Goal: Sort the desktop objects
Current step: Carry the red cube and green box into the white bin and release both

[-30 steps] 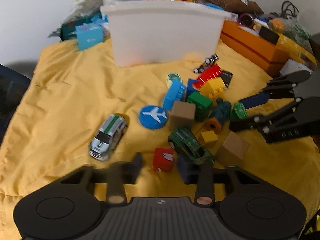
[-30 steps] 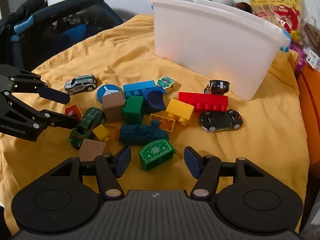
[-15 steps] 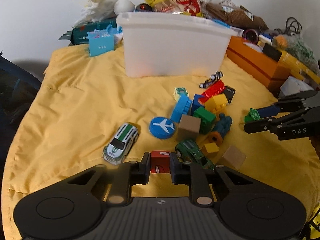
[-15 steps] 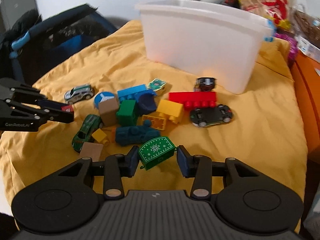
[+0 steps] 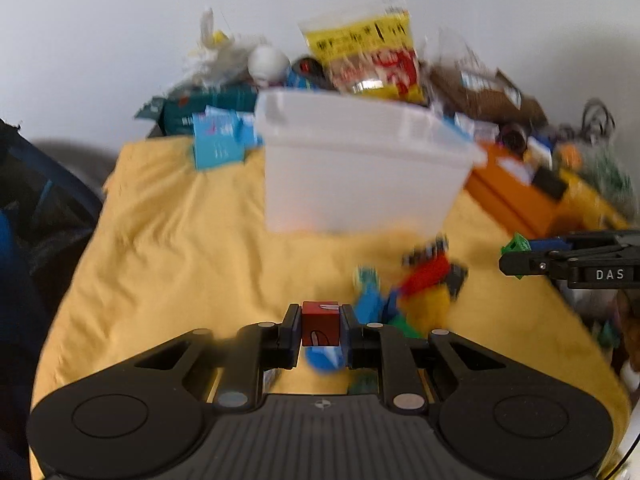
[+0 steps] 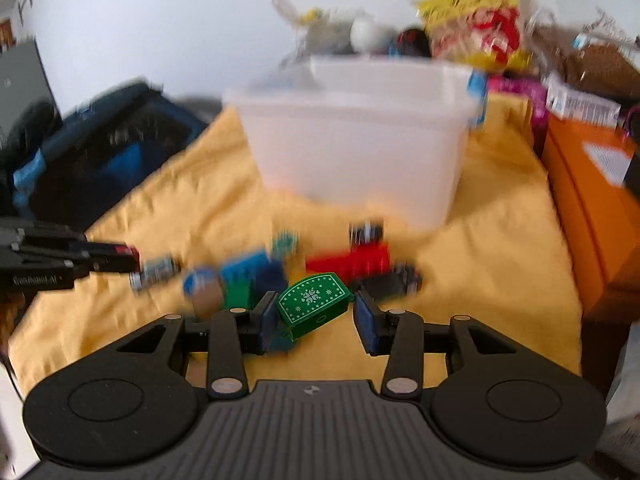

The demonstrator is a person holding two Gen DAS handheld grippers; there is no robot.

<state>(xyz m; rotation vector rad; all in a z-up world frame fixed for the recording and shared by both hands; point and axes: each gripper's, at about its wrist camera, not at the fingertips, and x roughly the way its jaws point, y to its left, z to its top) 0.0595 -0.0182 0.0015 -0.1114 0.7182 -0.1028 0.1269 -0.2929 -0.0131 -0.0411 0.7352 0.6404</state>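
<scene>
My left gripper (image 5: 320, 330) clamps red cube (image 5: 320, 324) | right gripper (image 6: 316, 314) grips green block (image 6: 313, 304) | both just lifted, apparently bound for far white bin (image 5: 360, 168).

Each camera is sitting just behind its own claw and looking forward and downward along the two fingers. The left wrist view is facing the white bin (image 5: 360, 168) at the far edge of the yellow cloth (image 5: 180, 240), with the left claw (image 5: 320, 326) filling the bottom of the picture, very near the lens. The right wrist view is looking at the same white bin from nearer the cloth's right edge, over the right claw (image 6: 314, 312). Both views are sharing the bin, the blurred toy pile (image 6: 280, 268) and the clutter along the far edge. Each is also catching the other claw at its side edge.
</scene>
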